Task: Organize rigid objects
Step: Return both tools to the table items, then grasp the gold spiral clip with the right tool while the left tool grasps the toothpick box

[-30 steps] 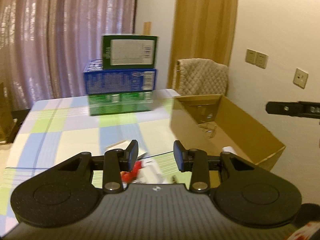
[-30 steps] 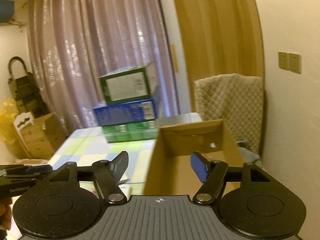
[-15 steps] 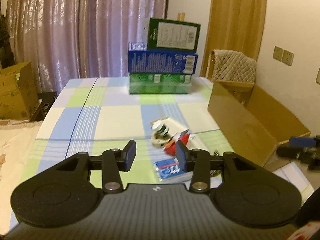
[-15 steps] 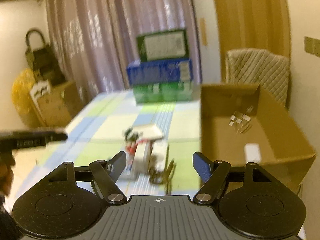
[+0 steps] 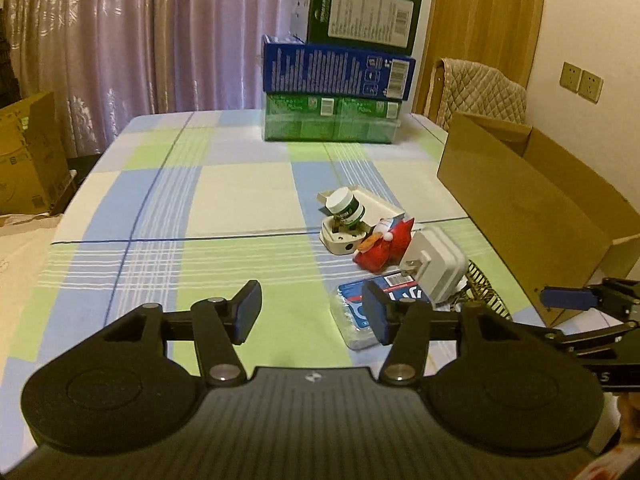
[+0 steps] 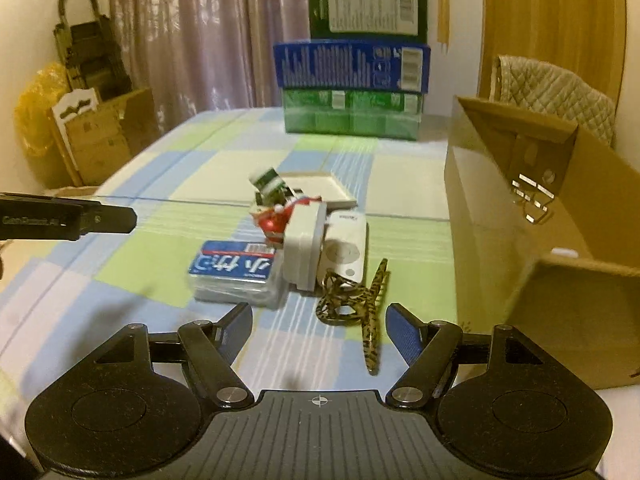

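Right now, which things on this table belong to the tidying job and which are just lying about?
For the job: white plug adapter, blue-labelled packet, red toy, leopard-print hair claw, white remote, cardboard box.

Lying about: stacked cartons, quilted chair, curtain.

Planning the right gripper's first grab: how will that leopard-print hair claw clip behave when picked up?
The hair claw clip is probably light and rigid. Its curved, glossy-looking teeth could slip between pads. It lies loose on the tablecloth, so a push likely slides or spins it.
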`<state>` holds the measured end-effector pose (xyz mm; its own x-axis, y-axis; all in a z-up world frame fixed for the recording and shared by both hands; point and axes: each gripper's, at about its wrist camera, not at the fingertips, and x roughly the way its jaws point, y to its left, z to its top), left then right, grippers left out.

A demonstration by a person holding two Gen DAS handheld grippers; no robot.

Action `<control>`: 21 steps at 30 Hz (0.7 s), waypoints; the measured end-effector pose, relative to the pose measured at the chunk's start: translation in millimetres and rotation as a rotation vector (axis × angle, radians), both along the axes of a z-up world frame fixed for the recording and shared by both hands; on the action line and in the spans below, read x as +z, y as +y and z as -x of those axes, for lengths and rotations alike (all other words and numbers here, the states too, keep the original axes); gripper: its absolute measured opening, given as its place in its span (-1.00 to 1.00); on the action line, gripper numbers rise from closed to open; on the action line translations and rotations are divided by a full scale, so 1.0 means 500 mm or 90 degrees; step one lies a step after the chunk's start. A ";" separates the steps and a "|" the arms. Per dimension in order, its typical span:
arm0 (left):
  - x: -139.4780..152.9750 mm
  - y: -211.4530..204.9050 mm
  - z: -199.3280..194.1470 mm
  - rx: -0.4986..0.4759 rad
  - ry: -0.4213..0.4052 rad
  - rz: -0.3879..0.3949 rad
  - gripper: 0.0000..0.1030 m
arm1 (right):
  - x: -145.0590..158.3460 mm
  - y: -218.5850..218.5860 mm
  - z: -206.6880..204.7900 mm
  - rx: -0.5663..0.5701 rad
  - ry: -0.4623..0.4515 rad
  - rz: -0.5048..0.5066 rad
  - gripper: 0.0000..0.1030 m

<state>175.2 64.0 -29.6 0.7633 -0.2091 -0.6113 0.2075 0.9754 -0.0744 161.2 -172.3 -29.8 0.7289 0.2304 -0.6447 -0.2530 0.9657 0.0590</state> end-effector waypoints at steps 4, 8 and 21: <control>-0.023 -0.002 -0.023 -0.012 0.013 -0.002 0.10 | -0.026 -0.010 -0.032 -0.022 0.011 -0.001 0.37; -0.040 -0.009 -0.039 -0.018 0.032 0.000 0.12 | -0.042 -0.015 -0.050 -0.031 0.012 0.003 0.37; -0.074 -0.028 -0.060 -0.033 0.080 0.023 0.15 | -0.078 -0.005 -0.105 -0.054 0.020 0.013 -0.23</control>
<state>205.1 49.8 -66.7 0.6687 -0.2697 -0.6929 0.2442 0.9599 -0.1379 213.9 -175.0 -68.7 0.7249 0.1554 -0.6711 -0.1687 0.9846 0.0457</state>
